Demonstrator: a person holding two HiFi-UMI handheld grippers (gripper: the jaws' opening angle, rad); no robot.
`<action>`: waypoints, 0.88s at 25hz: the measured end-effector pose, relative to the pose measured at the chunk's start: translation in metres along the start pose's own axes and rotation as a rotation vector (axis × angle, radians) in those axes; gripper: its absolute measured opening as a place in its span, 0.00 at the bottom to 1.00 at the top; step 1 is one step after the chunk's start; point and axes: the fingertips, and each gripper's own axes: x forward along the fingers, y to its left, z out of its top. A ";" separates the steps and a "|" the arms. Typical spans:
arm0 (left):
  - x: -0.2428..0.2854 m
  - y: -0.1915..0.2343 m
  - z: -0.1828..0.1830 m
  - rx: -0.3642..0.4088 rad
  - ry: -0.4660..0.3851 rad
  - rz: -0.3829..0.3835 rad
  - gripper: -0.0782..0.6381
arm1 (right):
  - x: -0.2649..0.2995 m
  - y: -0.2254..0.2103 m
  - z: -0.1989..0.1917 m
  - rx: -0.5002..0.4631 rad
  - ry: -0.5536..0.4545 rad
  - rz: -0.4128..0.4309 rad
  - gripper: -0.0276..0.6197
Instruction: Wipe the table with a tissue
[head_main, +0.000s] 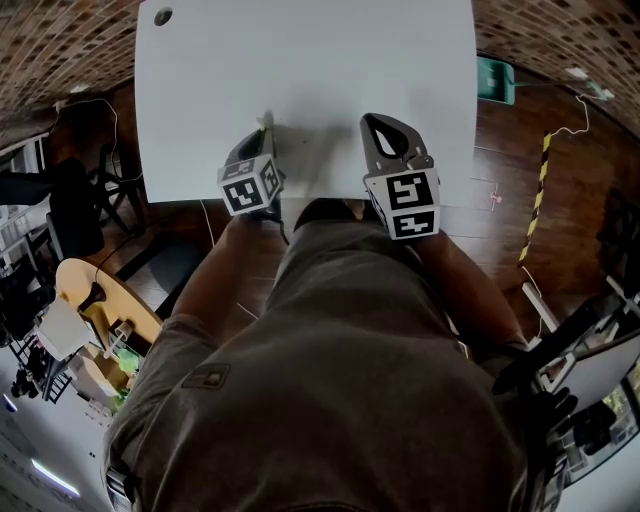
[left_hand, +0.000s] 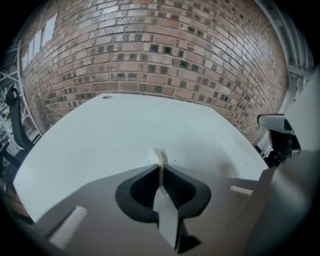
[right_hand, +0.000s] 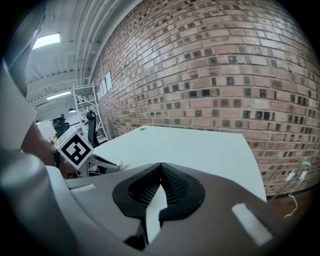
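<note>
A white table (head_main: 300, 70) fills the upper head view and is bare on top. My left gripper (head_main: 265, 128) hovers over the table's near edge, shut on a small whitish tissue (left_hand: 157, 158) that pokes out between its tips. In the head view the tissue (head_main: 266, 121) shows as a pale scrap at the jaw tips. My right gripper (head_main: 383, 126) is to its right over the same near edge, jaws pressed together with nothing between them. In the right gripper view the left gripper (right_hand: 114, 164) appears at the left with its marker cube.
A round hole (head_main: 162, 16) marks the table's far left corner. A brick wall (left_hand: 165, 55) stands behind the table. Office chairs (head_main: 75, 200) and a small yellow table (head_main: 100, 300) stand at the left; a green object (head_main: 495, 80) lies on the wood floor at the right.
</note>
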 end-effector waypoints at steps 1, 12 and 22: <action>0.001 -0.001 0.001 0.003 -0.001 -0.001 0.15 | 0.000 0.000 -0.001 0.000 0.002 0.001 0.06; 0.015 -0.019 0.015 0.035 0.013 -0.022 0.15 | -0.001 -0.013 0.002 0.008 0.001 -0.004 0.06; 0.022 -0.031 0.021 0.078 0.034 -0.062 0.15 | -0.004 -0.020 0.005 0.006 -0.001 -0.014 0.06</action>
